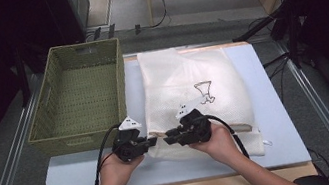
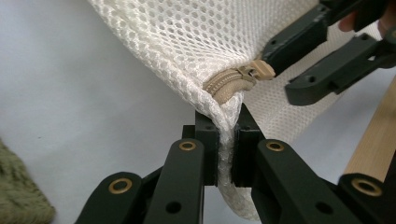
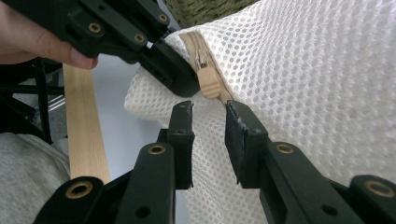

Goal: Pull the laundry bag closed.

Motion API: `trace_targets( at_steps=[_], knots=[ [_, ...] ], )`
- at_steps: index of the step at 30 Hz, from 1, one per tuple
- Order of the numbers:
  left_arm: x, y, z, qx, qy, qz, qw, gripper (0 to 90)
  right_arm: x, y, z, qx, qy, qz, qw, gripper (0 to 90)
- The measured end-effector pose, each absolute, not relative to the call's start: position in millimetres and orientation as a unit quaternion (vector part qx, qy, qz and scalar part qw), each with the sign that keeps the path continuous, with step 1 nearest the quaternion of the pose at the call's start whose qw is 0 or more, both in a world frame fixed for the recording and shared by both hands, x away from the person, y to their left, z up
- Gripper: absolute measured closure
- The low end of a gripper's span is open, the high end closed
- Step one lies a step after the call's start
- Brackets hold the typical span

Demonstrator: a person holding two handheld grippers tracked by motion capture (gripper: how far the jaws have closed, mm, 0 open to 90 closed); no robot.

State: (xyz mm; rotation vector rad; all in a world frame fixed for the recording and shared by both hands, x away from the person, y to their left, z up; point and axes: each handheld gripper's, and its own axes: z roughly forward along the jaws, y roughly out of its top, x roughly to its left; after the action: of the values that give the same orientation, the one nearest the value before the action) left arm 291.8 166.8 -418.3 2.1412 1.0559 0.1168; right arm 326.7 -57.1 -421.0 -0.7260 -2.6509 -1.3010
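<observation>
A white mesh bag (image 1: 186, 83) lies flat on the pale blue mat, a beige zipper (image 2: 229, 84) running along its near edge. My left gripper (image 2: 226, 140) is shut on the bag's near-left corner, pinching the mesh just below the zipper's end. In the high view that left gripper (image 1: 154, 139) faces my right gripper (image 1: 169, 137) tip to tip. The right gripper (image 3: 209, 116) is open, its pads apart on either side of the zipper line, just short of the beige zipper pull (image 3: 208, 81). The pads do not touch the pull.
A green woven basket (image 1: 76, 94), with nothing in it, stands left of the bag, its near wall close to my left hand. The mat (image 1: 276, 104) lies on a wooden table (image 3: 84, 135). Cables and dark stands sit on the floor beyond and to the right.
</observation>
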Motion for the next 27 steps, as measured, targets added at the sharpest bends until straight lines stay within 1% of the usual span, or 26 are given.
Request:
trace_targets(
  at_steps=[9, 21, 27],
  knots=[
    [290.5, 160.8, -422.5, 0.847, 0.401, 0.053, 0.346, 84.9, 328.5, -51.3, -426.1, -0.238, -0.872, -0.423, 0.064, 73.6],
    [289.6, 155.8, -427.5, 0.853, 0.396, 0.053, 0.335, 84.5, 331.2, -51.0, -426.1, -0.260, -0.862, -0.427, 0.085, 79.4],
    [289.9, 155.1, -428.4, 0.856, 0.395, 0.047, 0.331, 84.2, 332.2, -50.0, -426.9, -0.264, -0.862, -0.425, 0.079, 82.1]
  ],
)
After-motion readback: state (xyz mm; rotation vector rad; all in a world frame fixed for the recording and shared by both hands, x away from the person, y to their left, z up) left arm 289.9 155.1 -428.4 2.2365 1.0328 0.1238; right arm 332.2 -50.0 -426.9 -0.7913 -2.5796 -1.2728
